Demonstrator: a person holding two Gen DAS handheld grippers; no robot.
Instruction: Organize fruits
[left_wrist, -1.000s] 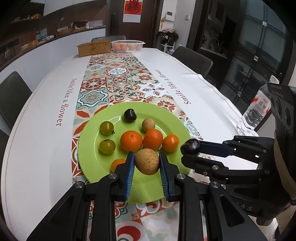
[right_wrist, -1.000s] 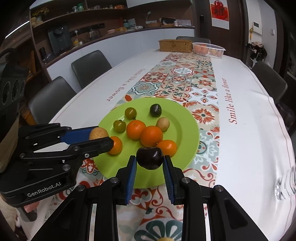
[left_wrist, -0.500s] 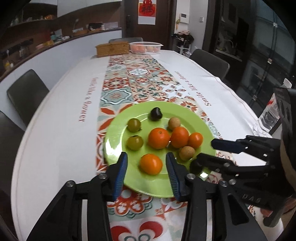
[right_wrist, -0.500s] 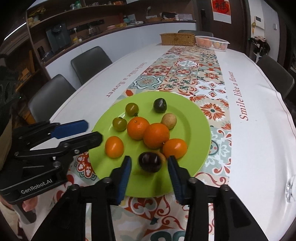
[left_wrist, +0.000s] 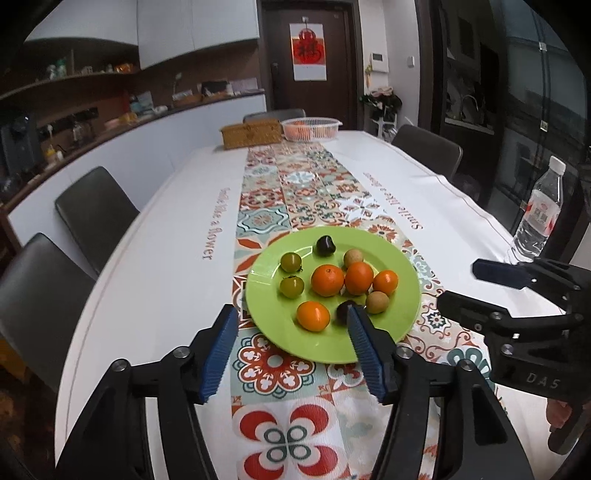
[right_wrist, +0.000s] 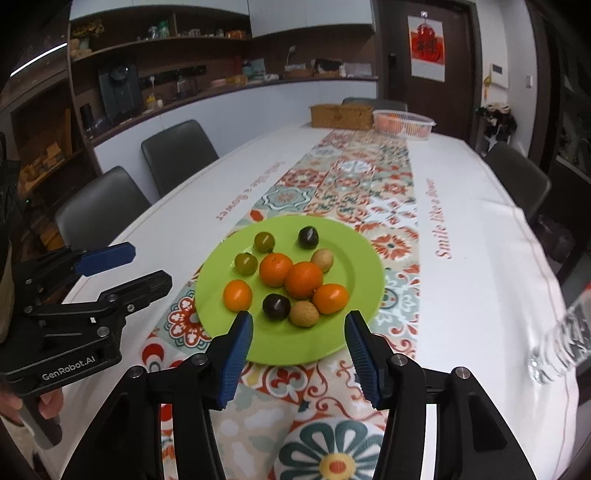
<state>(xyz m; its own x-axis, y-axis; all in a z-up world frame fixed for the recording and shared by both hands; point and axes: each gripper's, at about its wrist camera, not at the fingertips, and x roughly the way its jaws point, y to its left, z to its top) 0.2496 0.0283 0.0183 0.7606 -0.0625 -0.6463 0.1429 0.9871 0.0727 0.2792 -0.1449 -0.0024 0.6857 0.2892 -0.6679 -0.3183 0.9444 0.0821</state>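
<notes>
While ten small fruits lie together on the green plate (left_wrist: 406, 317), none is held: a dark plum (right_wrist: 276, 305) and a tan round fruit (right_wrist: 303, 314) sit side by side near the plate's front edge, touching or nearly so, with an orange kumquat (right_wrist: 237, 294) to their left and another (right_wrist: 330, 298) to their right. Behind them two larger oranges (right_wrist: 275, 270) (right_wrist: 303, 279) press against each other at the middle, two green tomatoes (right_wrist: 246, 263) (right_wrist: 264, 242) lie on the left, and a second plum (right_wrist: 308, 237) and a second tan fruit (right_wrist: 322, 260) sit toward the back. Both claws are released and widening, nothing between their pads: the left gripper (left_wrist: 290, 334) hangs over the plate's near left rim, the right gripper (right_wrist: 299, 338) over its near edge. Under the plate runs a patterned runner (left_wrist: 295, 192) down the white table (left_wrist: 147, 266). A clear water bottle (left_wrist: 537, 218) stands at the right edge, and a wicker box (left_wrist: 251, 136) and a white basket (left_wrist: 312, 129) sit at the far end, with dark chairs (left_wrist: 92, 210) around.
</notes>
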